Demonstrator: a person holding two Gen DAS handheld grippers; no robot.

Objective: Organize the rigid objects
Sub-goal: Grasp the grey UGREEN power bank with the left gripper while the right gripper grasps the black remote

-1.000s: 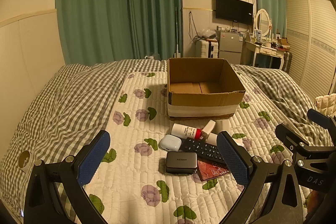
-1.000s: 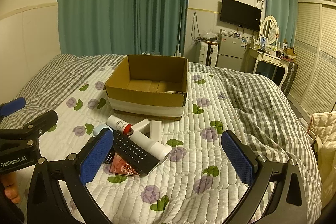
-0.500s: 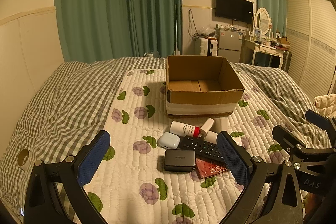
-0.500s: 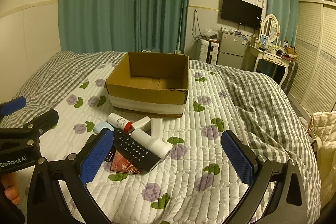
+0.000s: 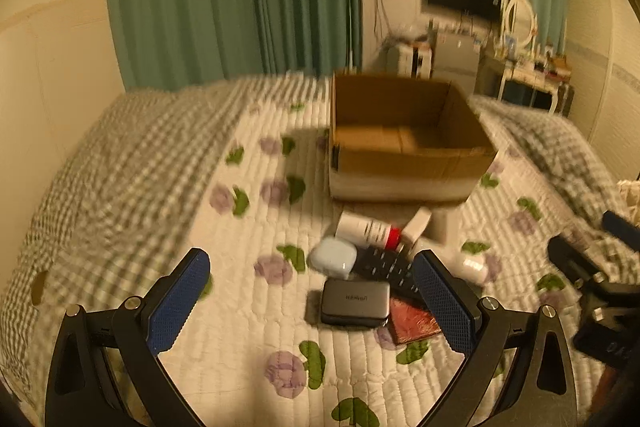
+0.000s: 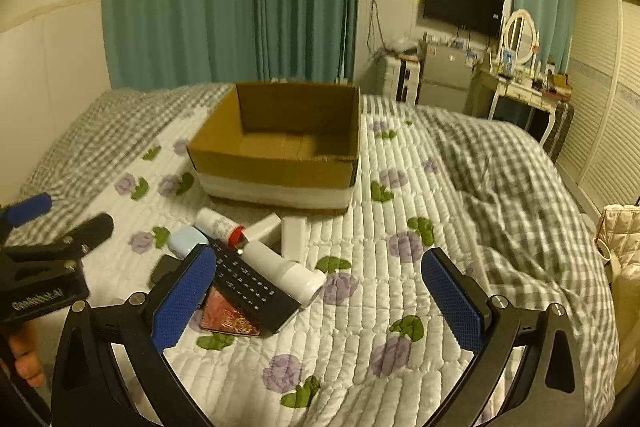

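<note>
- The left gripper [image 5: 310, 301] hovers over the bed [image 5: 248, 315], fingers spread wide with nothing between them; the right gripper [image 6: 318, 297] is likewise wide open and empty.
- The clutter sits in one heap just in front of the empty cardboard box [image 5: 404, 143], which stands at 12 o'clock from it. In the left view the grey charger [image 5: 355, 303] lies nearest, the pale-blue earbud case [image 5: 333, 257] at 11 o'clock from it, the black remote [image 6: 252, 287] at 1 o'clock, partly over a red packet [image 6: 226, 319].
- Probably all light and stiff. The charger looks smooth and blocky — best pinched across its short sides. The white bottle [image 6: 286, 273] is round and may roll on the soft quilt; take it mid-body. The remote wants a grip across its width.
- Against the earlier frames, the left view is now blurred and the heap looms larger and nearer — the left gripper has come closer. The right view has also closed in slightly.
</note>
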